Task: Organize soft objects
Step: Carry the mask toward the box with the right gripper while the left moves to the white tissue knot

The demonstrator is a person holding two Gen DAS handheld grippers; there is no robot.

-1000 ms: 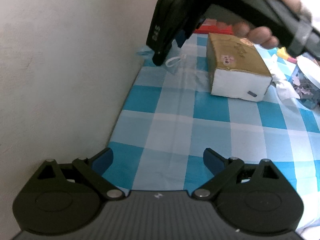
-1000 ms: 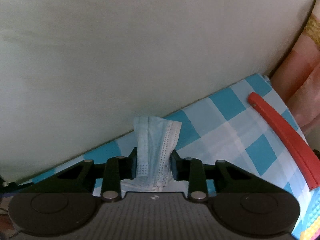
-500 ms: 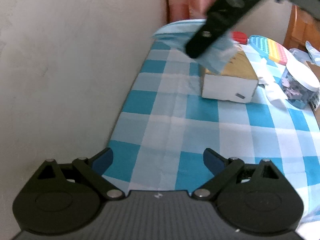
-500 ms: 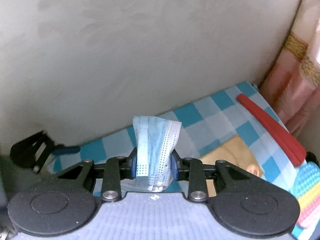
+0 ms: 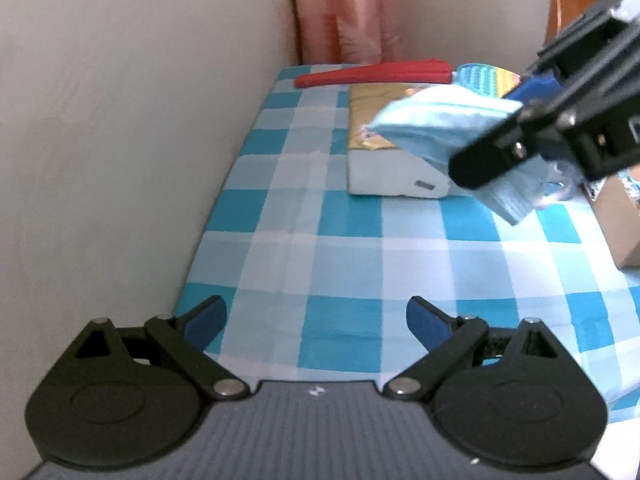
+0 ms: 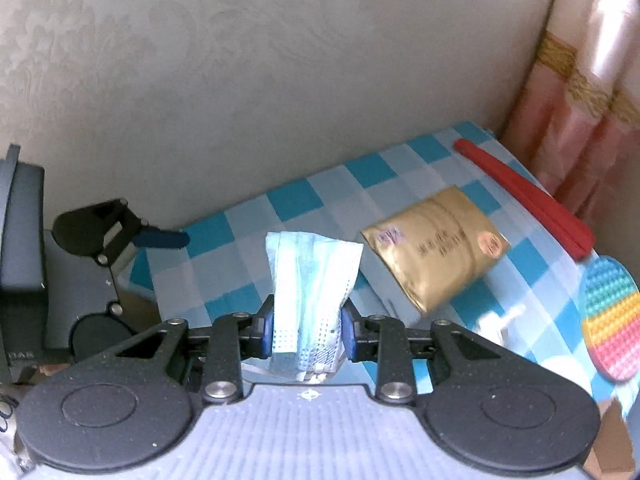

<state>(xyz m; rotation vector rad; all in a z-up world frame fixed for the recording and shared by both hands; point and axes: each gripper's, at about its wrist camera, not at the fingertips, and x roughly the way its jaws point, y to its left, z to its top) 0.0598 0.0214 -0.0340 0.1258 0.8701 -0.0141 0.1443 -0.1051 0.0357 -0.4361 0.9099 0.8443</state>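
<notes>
Two tools show above a counter (image 5: 352, 216) covered in a blue-and-white checked cloth, set against a pale wall. Right tool (image 6: 307, 328) has its blue pads pressed together on a folded light-blue face mask (image 6: 310, 284), which stands up between them and hangs clear of the counter; in the left wrist view the same mask (image 5: 436, 124) juts out from the right tool (image 5: 516, 120) in mid-air, in front of a gold-topped white box (image 5: 384, 148). Left tool (image 5: 316, 320) has its fingers spread wide apart with only checked cloth between them; one blue fingertip (image 6: 160, 238) shows at the left edge of the right wrist view. The box (image 6: 436, 246) lies on the counter just beside the mask in that view. A long red strip (image 6: 524, 196) lies along the far edge, near a pink curtain (image 6: 592, 92). A rainbow bubble mat (image 6: 612, 312) sits to the right of the box.
</notes>
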